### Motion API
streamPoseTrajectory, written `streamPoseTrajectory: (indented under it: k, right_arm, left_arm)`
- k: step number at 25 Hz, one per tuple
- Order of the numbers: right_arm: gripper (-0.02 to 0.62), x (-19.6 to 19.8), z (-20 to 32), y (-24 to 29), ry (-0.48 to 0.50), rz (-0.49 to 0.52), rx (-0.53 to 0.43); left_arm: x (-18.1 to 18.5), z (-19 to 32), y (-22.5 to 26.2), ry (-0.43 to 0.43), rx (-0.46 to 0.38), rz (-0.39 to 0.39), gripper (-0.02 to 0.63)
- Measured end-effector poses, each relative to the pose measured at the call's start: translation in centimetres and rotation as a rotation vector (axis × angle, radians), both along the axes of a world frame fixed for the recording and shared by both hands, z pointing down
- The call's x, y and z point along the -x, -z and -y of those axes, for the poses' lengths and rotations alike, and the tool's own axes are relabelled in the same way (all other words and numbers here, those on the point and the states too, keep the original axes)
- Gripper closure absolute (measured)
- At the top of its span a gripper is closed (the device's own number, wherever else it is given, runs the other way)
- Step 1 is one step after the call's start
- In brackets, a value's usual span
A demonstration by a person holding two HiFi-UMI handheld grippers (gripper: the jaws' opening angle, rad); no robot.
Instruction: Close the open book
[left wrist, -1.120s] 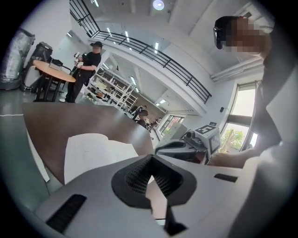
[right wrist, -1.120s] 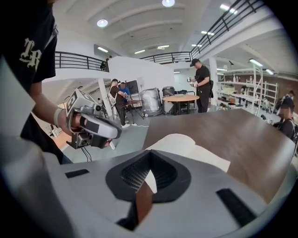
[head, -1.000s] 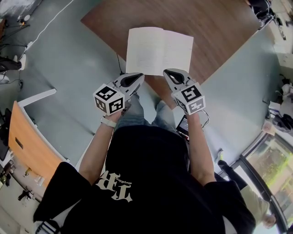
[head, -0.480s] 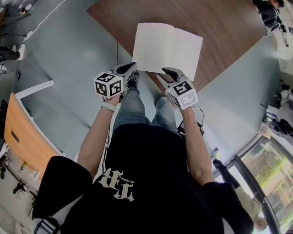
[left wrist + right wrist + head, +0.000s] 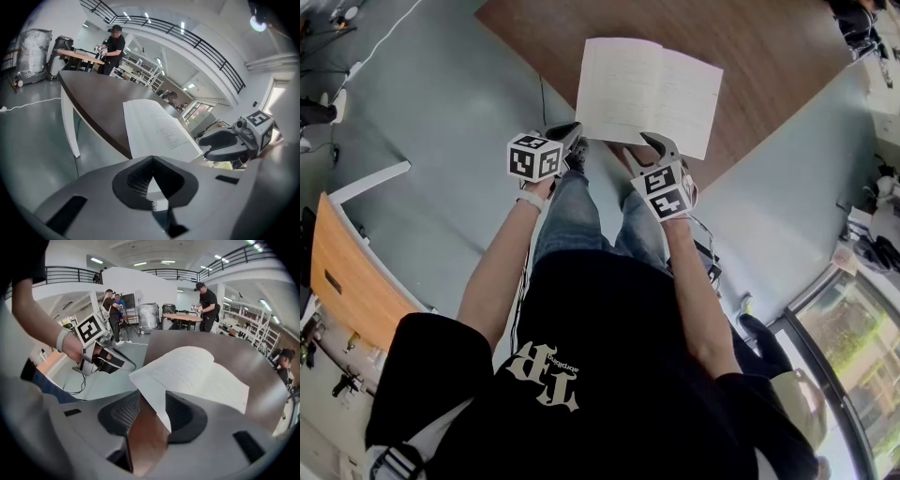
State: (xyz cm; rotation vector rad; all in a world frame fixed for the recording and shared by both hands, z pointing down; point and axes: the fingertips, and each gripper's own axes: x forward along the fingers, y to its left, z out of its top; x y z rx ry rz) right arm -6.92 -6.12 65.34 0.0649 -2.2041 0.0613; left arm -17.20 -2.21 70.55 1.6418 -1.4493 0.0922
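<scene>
On the brown table (image 5: 769,56), close to its near corner, the book (image 5: 649,94) lies open and flat, its 2 pages facing up. The right gripper (image 5: 651,142) sits at the book's near edge, about the middle. The paper's edge shows between its 2 jaws, which are opening and stand clear of it, so nothing is gripped. The left gripper (image 5: 571,131) hangs just off the table edge beside the book's near-left corner, jaws together on nothing. This looks like the approach, with the closing not yet begun. Next, 1 gripper likely has to get under 1 half's outer edge and swing it over the spine.
</scene>
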Motion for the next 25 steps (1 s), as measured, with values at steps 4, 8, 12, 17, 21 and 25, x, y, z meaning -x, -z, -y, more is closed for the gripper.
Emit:
streamPoseTrajectory:
  k: [4,8,12,17,21,25]
  right_arm:
    - [0.456,-0.1,0.0,-1.0,0.009,-0.044,-0.078]
    - [0.456,0.0,-0.3,-1.7,0.018,-0.065,-0.109]
    - [0.456,0.0,-0.6,-1.8,0.019,-0.061,-0.096]
    - [0.456,0.0,-0.4,-1.8,0.009,-0.056,-0.084]
    - [0.456,-0.4,0.1,-1.8,0.0,-0.061,-0.09]
    - [0.456,-1.2,0.8,-1.8,-0.013,-0.071,-0.103]
  left_arm:
    - [-0.3,-0.4,-0.9,-0.007,0.025,-0.004,0.601]
    - [-0.5,-0.8,-1.8,-0.029,0.054,0.01,0.6]
    - [-1.1,-0.8,-2.1,-0.066,0.069,0.035,0.601]
    - [-1.8,-0.1,-2.1,-0.083,0.068,0.019,0.6]
    - [-2.1,0.3,-2.2,-0.081,0.073,0.007,0.6]
    - [-2.8,0.6,-1.5,-0.08,0.068,-0.004,0.601]
